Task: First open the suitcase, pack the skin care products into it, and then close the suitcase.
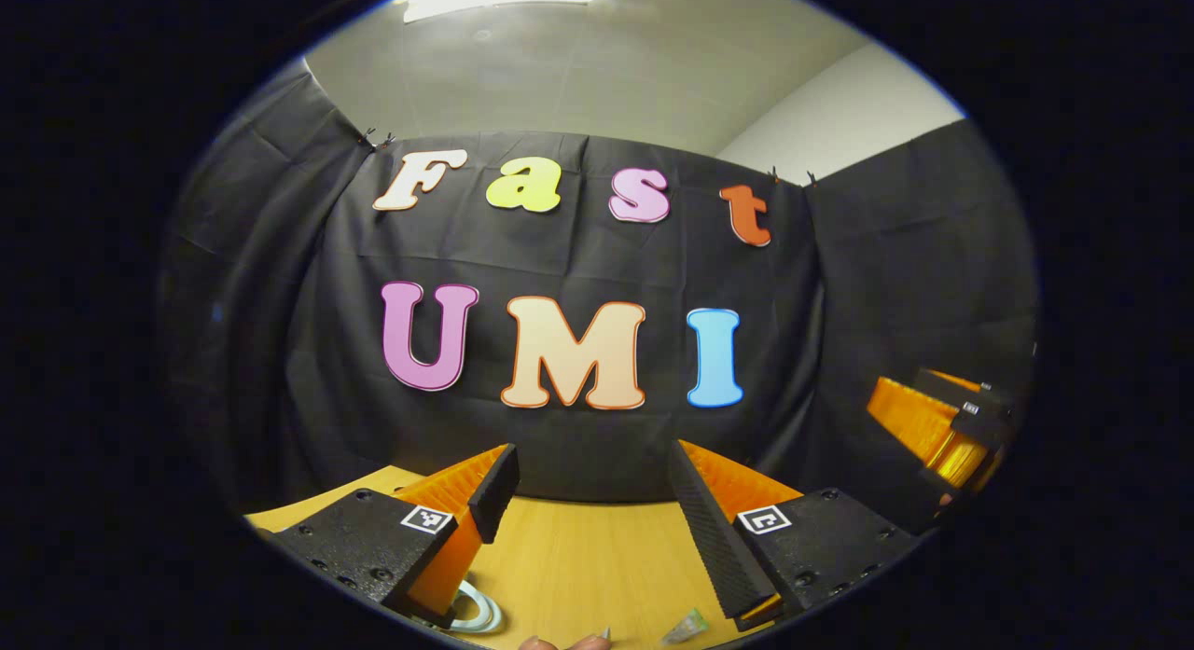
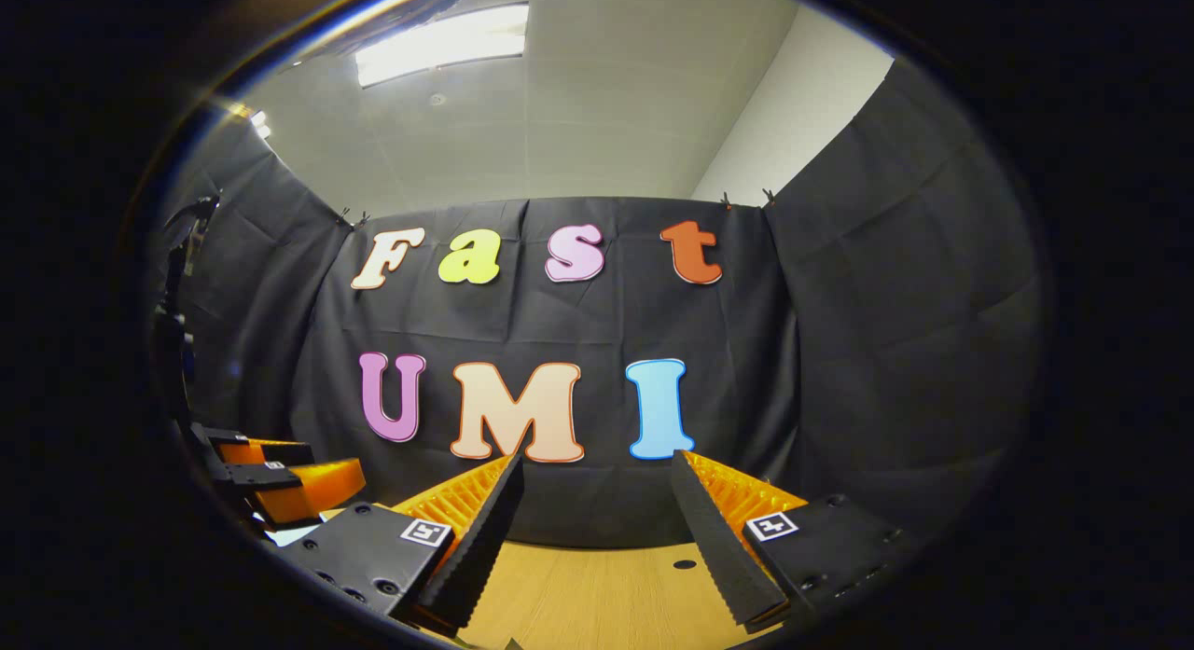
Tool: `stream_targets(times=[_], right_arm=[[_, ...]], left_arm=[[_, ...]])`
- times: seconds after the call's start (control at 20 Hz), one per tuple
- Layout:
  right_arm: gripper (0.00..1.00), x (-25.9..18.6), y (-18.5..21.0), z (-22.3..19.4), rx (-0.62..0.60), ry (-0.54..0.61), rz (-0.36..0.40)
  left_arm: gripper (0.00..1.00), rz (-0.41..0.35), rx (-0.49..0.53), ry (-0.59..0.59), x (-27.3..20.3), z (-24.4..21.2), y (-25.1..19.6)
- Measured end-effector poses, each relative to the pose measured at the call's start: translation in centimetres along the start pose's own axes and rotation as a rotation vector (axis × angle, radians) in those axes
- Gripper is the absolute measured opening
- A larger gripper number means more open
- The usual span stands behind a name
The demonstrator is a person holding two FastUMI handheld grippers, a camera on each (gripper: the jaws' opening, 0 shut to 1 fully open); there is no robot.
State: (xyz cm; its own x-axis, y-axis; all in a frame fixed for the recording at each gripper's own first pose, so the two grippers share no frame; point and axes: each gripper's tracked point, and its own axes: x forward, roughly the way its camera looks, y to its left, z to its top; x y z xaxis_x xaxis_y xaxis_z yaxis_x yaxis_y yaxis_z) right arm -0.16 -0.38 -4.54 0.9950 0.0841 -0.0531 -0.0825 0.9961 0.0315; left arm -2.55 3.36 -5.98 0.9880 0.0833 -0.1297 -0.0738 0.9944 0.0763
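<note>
Both grippers were held level, facing the far wall — the left gripper (image 1: 597,487) and right gripper (image 2: 597,496) each with jaws apart, gripping nothing (above the wooden table (image 1: 578,566)). A small packet (image 1: 688,626) lay near.

Both views are aimed level over the desk (image 1: 578,557) at the booth wall (image 2: 839,352), which is shared.

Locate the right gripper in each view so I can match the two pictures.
Left gripper view: the right gripper sits at the far right edge, farther off.
Right gripper view: the right gripper spans the bottom, jaws open toward the booth wall.
Shared landmark: the wooden table at the bottom centre of both views.
</note>
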Motion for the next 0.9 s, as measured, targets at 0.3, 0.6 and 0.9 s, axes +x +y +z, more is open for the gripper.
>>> stream_targets(times=[0.3,0.6,0.9], right_arm=[[0.98,-0.3,0.4,-3.3,0.008,0.074,0.063],[0.98,0.7,0.6,-7.1,0.083,0.144,0.131],[0.98,1.8,-1.4,-7.1,-0.016,0.155,0.000]], left_arm=[[0.95,0.076,0.033,0.231,-1.3,-8.6,2.5],[0.96,0.148,0.129,0.570,-3.1,-17.0,6.3],[0.89,0.144,0.088,0.900,-4.5,-27.1,9.2]])
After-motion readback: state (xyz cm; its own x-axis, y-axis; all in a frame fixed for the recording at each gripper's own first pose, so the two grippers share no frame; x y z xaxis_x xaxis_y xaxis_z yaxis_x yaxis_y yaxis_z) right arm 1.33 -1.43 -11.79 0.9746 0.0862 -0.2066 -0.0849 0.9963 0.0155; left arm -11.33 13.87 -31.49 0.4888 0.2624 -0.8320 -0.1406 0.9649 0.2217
